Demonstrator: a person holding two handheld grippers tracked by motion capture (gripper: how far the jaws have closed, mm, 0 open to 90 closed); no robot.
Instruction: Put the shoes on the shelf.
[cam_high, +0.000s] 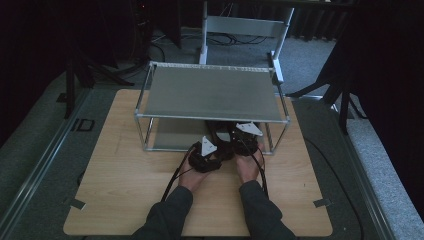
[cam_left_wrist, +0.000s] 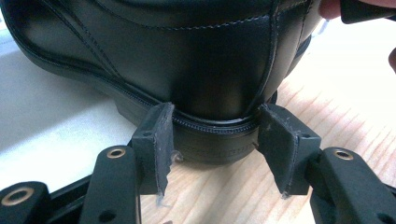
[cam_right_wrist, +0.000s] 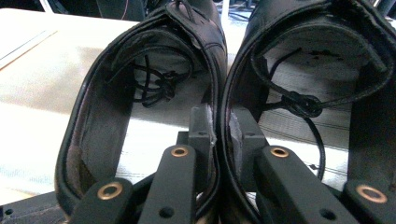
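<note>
Two black leather shoes stand side by side at the front of the rack's lower shelf (cam_high: 170, 135), dark and hard to make out in the high view. In the right gripper view the left shoe (cam_right_wrist: 107, 93) and the right shoe (cam_right_wrist: 364, 56) show their open tops and laces. My right gripper (cam_right_wrist: 222, 130) is shut on their two touching inner walls, one jaw inside each shoe. In the left gripper view my left gripper (cam_left_wrist: 212, 135) holds the heel of a shoe (cam_left_wrist: 205, 70), with a pad against each side of the sole. Both grippers (cam_high: 205, 150) (cam_high: 245, 135) sit under the shelf's front edge.
A metal rack with a flat top shelf (cam_high: 210, 92) stands on the wooden table (cam_high: 125, 175), its posts at the corners. The heel rests over wood next to a pale shelf surface (cam_left_wrist: 46, 116). A frame and cables lie on the floor behind.
</note>
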